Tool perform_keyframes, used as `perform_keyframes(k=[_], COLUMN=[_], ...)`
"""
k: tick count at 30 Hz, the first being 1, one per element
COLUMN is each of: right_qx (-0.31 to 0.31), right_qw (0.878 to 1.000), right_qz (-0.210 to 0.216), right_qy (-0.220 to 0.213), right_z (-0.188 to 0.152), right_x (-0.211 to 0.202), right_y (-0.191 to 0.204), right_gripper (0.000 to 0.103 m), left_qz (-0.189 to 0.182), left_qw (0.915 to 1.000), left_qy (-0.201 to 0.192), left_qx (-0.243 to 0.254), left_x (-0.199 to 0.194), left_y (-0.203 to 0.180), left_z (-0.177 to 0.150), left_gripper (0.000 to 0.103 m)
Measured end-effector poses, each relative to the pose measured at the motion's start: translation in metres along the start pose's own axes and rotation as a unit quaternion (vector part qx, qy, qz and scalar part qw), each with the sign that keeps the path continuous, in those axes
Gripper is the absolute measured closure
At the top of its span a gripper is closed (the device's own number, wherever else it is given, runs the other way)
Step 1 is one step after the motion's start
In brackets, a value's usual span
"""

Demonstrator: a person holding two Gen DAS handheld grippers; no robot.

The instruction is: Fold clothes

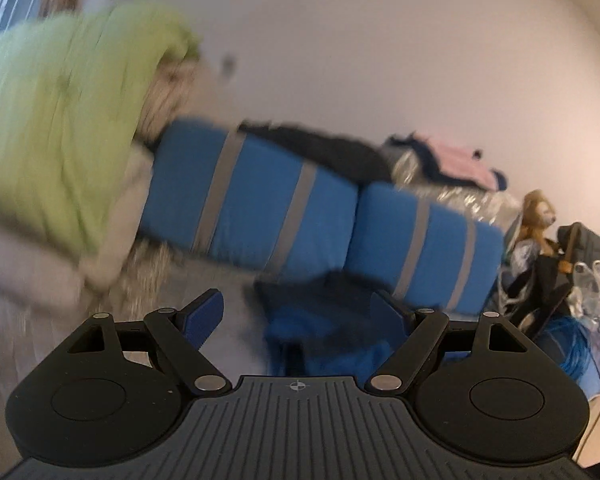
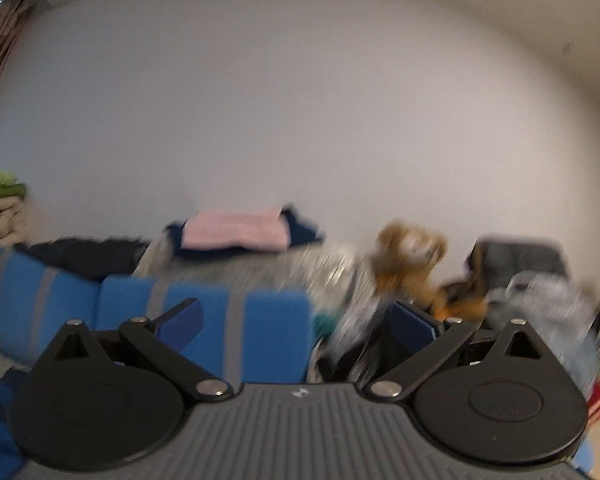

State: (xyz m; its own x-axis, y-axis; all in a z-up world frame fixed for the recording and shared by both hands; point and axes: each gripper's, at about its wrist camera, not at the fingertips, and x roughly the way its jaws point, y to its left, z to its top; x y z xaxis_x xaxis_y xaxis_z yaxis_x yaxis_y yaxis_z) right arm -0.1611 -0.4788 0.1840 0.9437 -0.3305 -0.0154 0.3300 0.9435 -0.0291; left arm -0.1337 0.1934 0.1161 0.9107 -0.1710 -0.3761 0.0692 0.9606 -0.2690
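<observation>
Facing a plain white wall [image 2: 300, 100] rather than any work surface, both handheld grippers point nearly level. The left gripper [image 1: 300, 312] has its blue-padded fingers spread wide with nothing between them; beyond and below it lies a crumpled dark blue garment [image 1: 320, 320], close to the right finger, though contact cannot be confirmed. The right gripper [image 2: 296, 324] is likewise spread and empty, aimed past the blue cushions with grey stripes [image 1: 252, 200].

A pink folded cloth [image 2: 236, 230] rests on a dark navy item on the silvery surface behind the cushions; whether it belongs to this task cannot be established. A dark grey garment [image 1: 324, 148] is draped along the cushion tops. A lime green quilted bedding bundle [image 1: 60, 120] sits on beige bedding at far left.

Judgement: the scene fits either reaching for the blue garment or withdrawing between garments. Any pick-up would call for tilting both grippers down to find the garment's edges.

Limits of view: both views are motion-blurred. The blue garment's type, outline and degree of folding cannot be read; the gripper bodies cover its near part. A brown plush toy [image 2: 412, 252] and bags at right are indistinct. No hand or sleeve is visible
</observation>
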Motion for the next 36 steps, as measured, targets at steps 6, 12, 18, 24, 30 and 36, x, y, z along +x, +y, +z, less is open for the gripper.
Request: perform_keyframes(k=[6,12,18,24,30,36], right_qx=[0.007,0.021,0.045,0.066,0.067,0.092], right_qw=[0.997,0.988,0.977,0.969,0.961,0.951], right_qz=[0.022,0.075,0.106,0.13,0.152,0.169], right_qy=[0.071,0.134,0.179,0.201,0.222,0.243], right_z=[-0.042,-0.077,-0.104,-0.118,-0.131,-0.146], right_x=[0.009,0.011,0.015,0.017,0.019,0.023], right_y=[0.013,0.03,0.039,0.041,0.045,0.039], right_gripper=[0.0,0.0,0.0,0.0,0.0,0.0], left_qz=[0.018,-0.013,-0.1,-0.175,-0.229,-0.25], left_qw=[0.9996,0.9977,0.9805,0.9472,0.9148,0.9073], left_qy=[0.01,0.057,0.139,0.177,0.203,0.191], left_qx=[-0.018,-0.034,-0.096,-0.202,-0.264,-0.279], left_x=[0.018,0.036,0.067,0.09,0.103,0.102], left_y=[0.008,0.012,0.031,0.055,0.063,0.061], left_z=[-0.045,-0.074,-0.099,-0.13,-0.148,-0.151], left_gripper=[0.022,0.022,0.023,0.025,0.057,0.085])
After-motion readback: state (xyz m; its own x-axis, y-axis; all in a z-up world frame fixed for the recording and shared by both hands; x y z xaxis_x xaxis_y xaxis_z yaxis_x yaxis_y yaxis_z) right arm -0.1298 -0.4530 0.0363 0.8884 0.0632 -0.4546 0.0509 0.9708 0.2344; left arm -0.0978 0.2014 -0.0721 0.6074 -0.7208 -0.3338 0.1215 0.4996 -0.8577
